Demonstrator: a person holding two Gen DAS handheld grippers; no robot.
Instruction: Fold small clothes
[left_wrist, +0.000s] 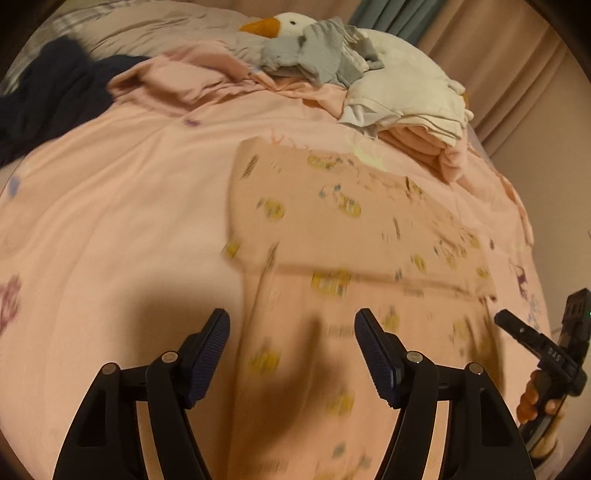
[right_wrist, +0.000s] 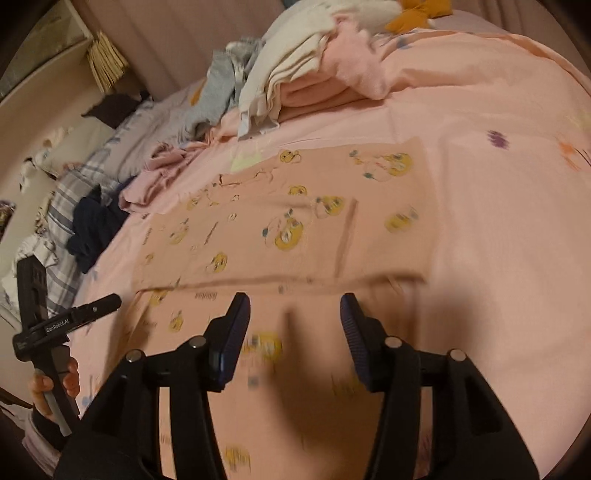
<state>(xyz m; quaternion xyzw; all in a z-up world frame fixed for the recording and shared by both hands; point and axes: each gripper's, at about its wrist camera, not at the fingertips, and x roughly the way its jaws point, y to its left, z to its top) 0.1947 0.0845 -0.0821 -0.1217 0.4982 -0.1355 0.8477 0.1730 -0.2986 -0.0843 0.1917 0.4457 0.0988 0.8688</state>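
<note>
Pink garment (right_wrist: 280, 221) (yellow cartoon-bird print)

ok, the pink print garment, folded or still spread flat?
Partly folded. The garment lies flat on the bed with one layer doubled over, its straight fold edge crossing ahead of the open right claw.

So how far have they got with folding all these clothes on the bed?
Done: a small stack of white and pink folded pieces sits at the far side. In hand: the pink garment with yellow cartoon prints lies flat with one fold line across it; the left hand-held gripper and right hand-held gripper hover open above it, gripping nothing. Left: a loose grey garment and a dark navy one.
</note>
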